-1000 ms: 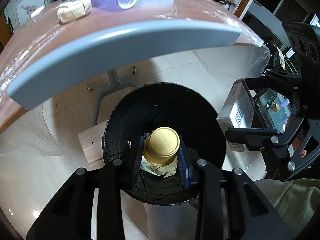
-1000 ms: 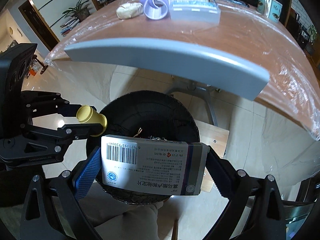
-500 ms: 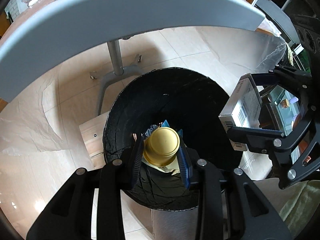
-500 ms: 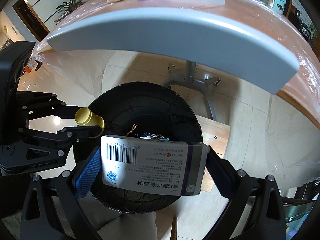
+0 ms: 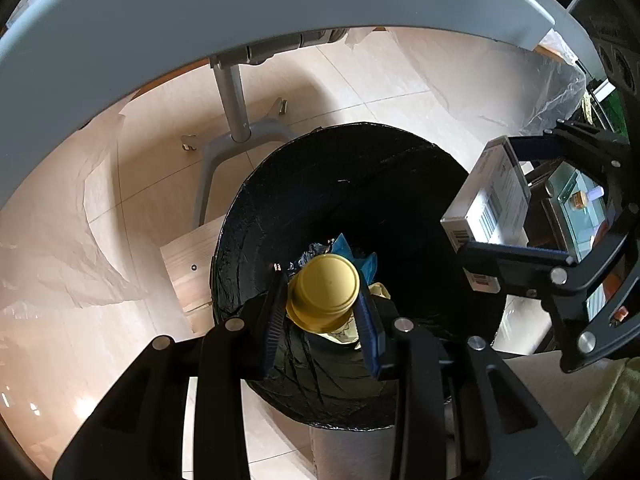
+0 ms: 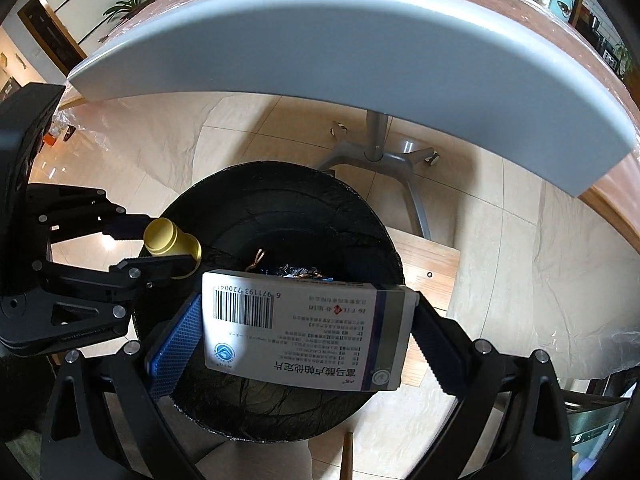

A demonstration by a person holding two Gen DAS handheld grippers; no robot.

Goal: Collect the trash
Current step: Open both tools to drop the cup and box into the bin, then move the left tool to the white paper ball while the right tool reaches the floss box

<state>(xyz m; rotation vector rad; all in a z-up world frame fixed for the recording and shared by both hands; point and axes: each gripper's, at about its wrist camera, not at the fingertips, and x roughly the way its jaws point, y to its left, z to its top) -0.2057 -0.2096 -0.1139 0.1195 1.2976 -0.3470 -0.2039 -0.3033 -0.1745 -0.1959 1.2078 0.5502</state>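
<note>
My left gripper [image 5: 322, 300] is shut on a small yellow bottle [image 5: 324, 296] and holds it over the open black-lined trash bin [image 5: 400, 184]. It also shows in the right wrist view [image 6: 160, 246], with the bottle [image 6: 170, 238] above the bin's left rim. My right gripper [image 6: 304, 328] is shut on a white medicine box [image 6: 304, 332] with a barcode, held over the bin [image 6: 280, 208]. In the left wrist view that box [image 5: 488, 200] hangs at the bin's right rim. Wrappers lie at the bin's bottom [image 5: 340, 246].
The grey table edge [image 6: 340, 48] arches over the bin, with the table's grey leg and foot [image 5: 236, 120] behind it. A wooden board [image 6: 428, 264] lies on the tiled floor beside the bin. Clear plastic sheeting [image 5: 60, 240] hangs from the table.
Both grippers have dropped lower and closer to the bin, below the table edge, each still holding its item. The tabletop has passed out of the left wrist view.
</note>
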